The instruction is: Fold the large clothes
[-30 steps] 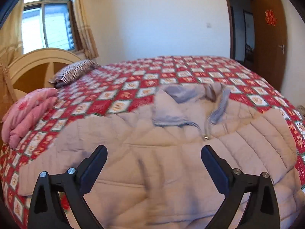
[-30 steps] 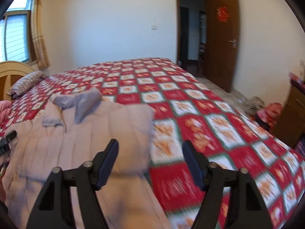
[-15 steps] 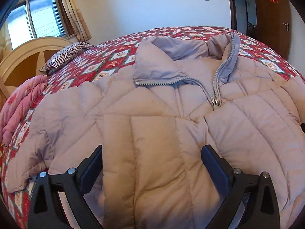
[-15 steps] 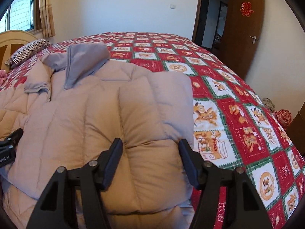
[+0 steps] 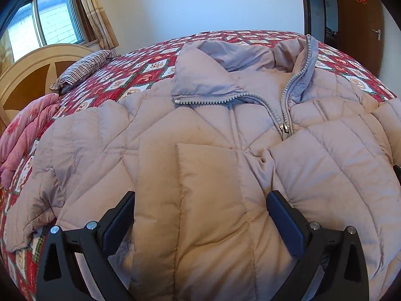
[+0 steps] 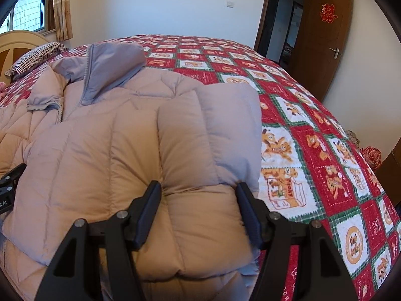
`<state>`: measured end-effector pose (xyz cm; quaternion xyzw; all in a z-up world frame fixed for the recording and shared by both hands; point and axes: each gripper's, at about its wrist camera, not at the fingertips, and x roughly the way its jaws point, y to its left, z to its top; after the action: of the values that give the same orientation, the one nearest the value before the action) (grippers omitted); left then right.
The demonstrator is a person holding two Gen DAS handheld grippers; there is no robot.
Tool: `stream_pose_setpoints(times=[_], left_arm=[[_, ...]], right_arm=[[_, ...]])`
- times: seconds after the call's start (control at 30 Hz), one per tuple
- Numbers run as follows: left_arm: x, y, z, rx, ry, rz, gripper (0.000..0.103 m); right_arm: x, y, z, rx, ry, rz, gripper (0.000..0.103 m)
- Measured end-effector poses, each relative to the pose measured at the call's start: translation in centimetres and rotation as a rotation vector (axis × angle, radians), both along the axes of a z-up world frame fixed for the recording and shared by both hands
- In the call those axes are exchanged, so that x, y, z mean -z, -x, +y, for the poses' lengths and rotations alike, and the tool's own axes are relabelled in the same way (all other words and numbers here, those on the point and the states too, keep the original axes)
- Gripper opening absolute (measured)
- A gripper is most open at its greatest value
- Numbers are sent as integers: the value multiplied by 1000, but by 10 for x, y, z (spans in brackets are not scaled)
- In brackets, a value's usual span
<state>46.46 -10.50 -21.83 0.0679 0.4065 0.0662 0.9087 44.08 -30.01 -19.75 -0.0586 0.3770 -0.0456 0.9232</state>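
Note:
A pale pink quilted jacket lies front up on the bed, its zip part open and its grey-lined collar toward the far side. My left gripper has its jaws wide apart, and a thick folded panel of the jacket fills the gap from pad to pad. In the right wrist view the jacket spreads to the left. My right gripper pinches a puffy fold at the jacket's right edge, and the padding dents at both pads. The left gripper's tip shows at that view's left edge.
The bed carries a red, white and green patterned quilt. A striped pillow and a wooden headboard are at the far left, with a folded pink blanket below them. A brown door stands open at the right.
Both grippers have come down toward the bed with the jacket folds between their jaws, and the jacket now fills both views. Over the last half second nothing has visibly moved.

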Motion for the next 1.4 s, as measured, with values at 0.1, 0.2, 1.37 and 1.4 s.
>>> stream_pose_setpoints(times=[0.1,0.2,1.37,1.4], left_arm=[[1,-1,0,0,-1,5,102],[2,-2,-1,0,-1,9,102],[-17,6,4,29,-12,40,102],[-32,16,8,40,-12,21,102]], right_arm=[[1,-1,1,0,11,4,66],[1,-2,2,0,18,7,66],[-13,6,0,61,72,2,84],[-19,11,0,70,69,-6,84]])
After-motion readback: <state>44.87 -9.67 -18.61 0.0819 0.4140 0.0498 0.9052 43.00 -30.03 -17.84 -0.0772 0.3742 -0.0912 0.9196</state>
